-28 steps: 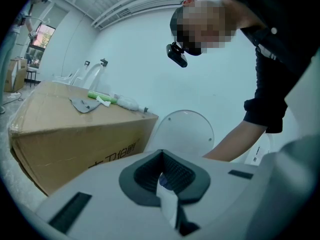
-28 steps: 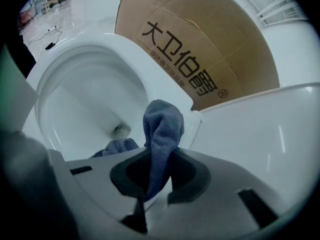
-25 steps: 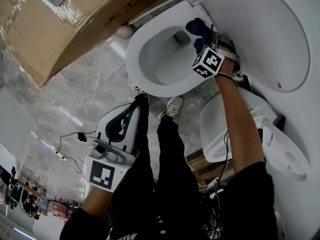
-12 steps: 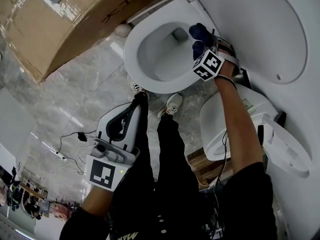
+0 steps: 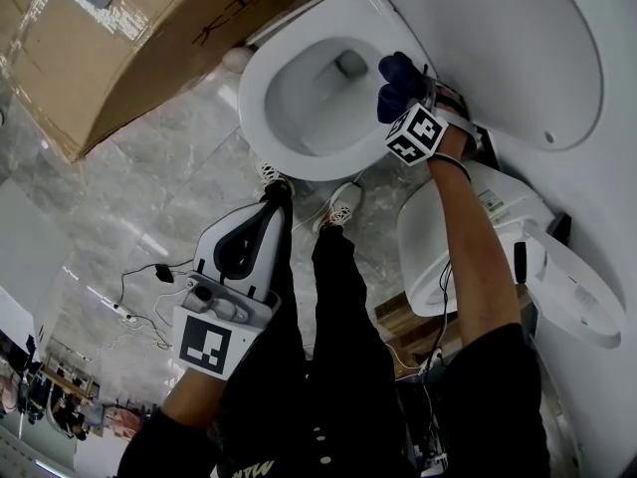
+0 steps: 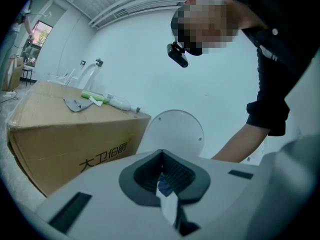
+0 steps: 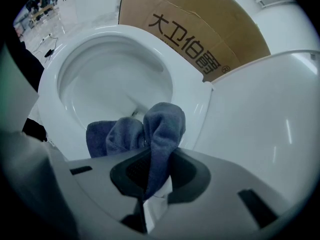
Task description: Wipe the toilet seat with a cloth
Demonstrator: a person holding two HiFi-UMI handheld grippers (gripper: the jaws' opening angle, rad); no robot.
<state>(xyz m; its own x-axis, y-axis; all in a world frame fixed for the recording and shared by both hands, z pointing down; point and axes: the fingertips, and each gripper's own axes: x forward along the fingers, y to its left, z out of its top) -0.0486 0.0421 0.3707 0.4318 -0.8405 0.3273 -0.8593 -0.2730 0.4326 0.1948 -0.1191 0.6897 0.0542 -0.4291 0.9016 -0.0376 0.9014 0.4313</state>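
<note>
Grey marbled floor [image 5: 149,177] spreads below you, shiny and strewn with a few cables at the left. A big cardboard box [image 5: 119,48] stands just beside the toilet, and another white fixture [image 5: 433,242] sits near your right arm. The lid [image 5: 518,48] is raised, so the toilet seat [image 5: 257,118] is bare all the way round.

Your right gripper [image 5: 402,96] is over the side of the seat nearest the lid, its jaws pinching the dark blue cloth [image 5: 394,76] by one fold. The rest of the cloth bunches out in front and lies against the inner edge of the seat.

Your left gripper [image 5: 278,199] hangs well apart from the toilet, low by your leg. Its jaws are drawn together on nothing I can make out.

The cloth looks soft, light and floppy. It will likely drag and roll under itself rather than lie flat. Your hold on a thick fold is probably the right one, since a single corner could slip out.

The seat looks hard, smooth and glossy, so expect little friction. Light pressure should do, and watch for the lid beside you.
</note>
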